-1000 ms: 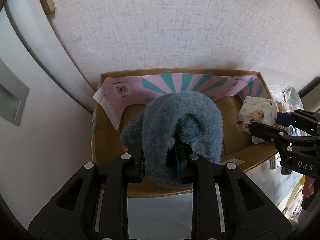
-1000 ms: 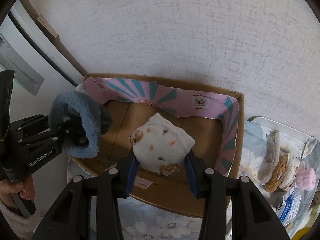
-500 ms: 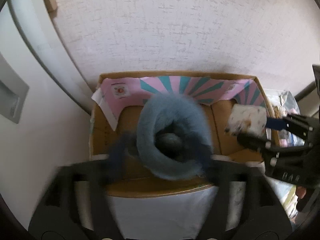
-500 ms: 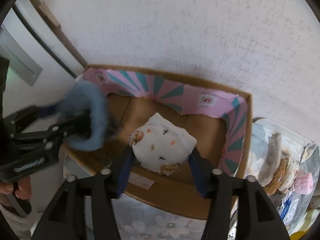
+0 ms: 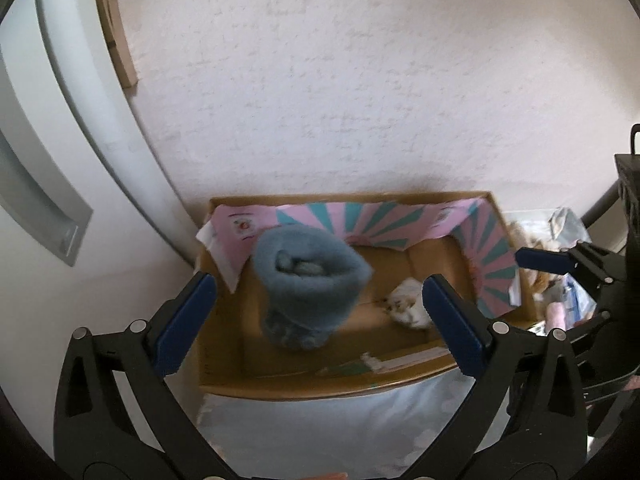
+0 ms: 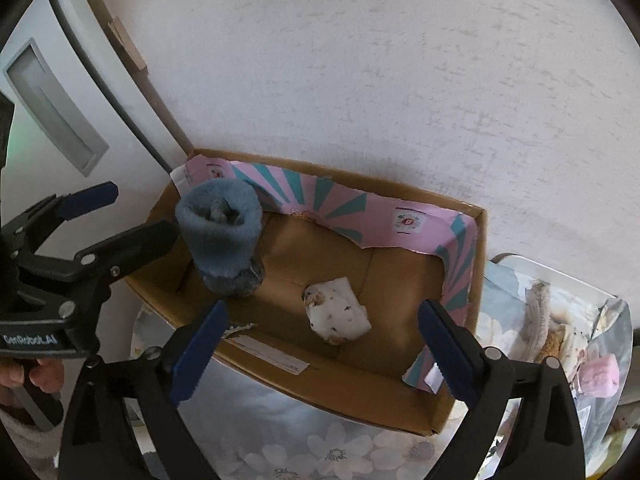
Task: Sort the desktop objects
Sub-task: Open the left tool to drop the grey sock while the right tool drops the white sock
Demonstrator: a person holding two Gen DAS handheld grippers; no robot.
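Your left gripper (image 5: 318, 314) is opening, its blue pads (image 5: 182, 322) spread wide with nothing pressed between them. The fuzzy blue sock roll (image 5: 310, 284) shows in the gap, clear of both pads and slightly blurred; you cannot tell from this view whether it has reached the box floor. From the right wrist view the same roll (image 6: 222, 236) stands upright at the left end of the cardboard box (image 6: 460, 412), its open cuff facing up and its darker bunched end down on the brown floor, just beside the left gripper's (image 6: 132, 216) nearer finger but apart from it.

Your right gripper (image 6: 322, 344) is also opening, with its blue pads (image 6: 198, 350) well apart and nothing clamped. The white speckled sock bundle (image 6: 338, 316) lies flat on the box floor between and beyond those fingers, touching neither. It is a folded pale packet with small dark and orange flecks and a brownish patch at one corner. In the left wrist view it (image 5: 408, 306) sits toward the right half of the box (image 5: 304, 384), partly hidden by your right-hand finger.

Beyond both socks, a pink and teal striped paper liner (image 6: 340, 210) runs along the back and right walls of the box. The box rests on a floral cloth (image 6: 280, 432) against a textured white wall (image 6: 360, 80). To the right, outside the box, more fuzzy socks (image 6: 560, 344) lie heaped.
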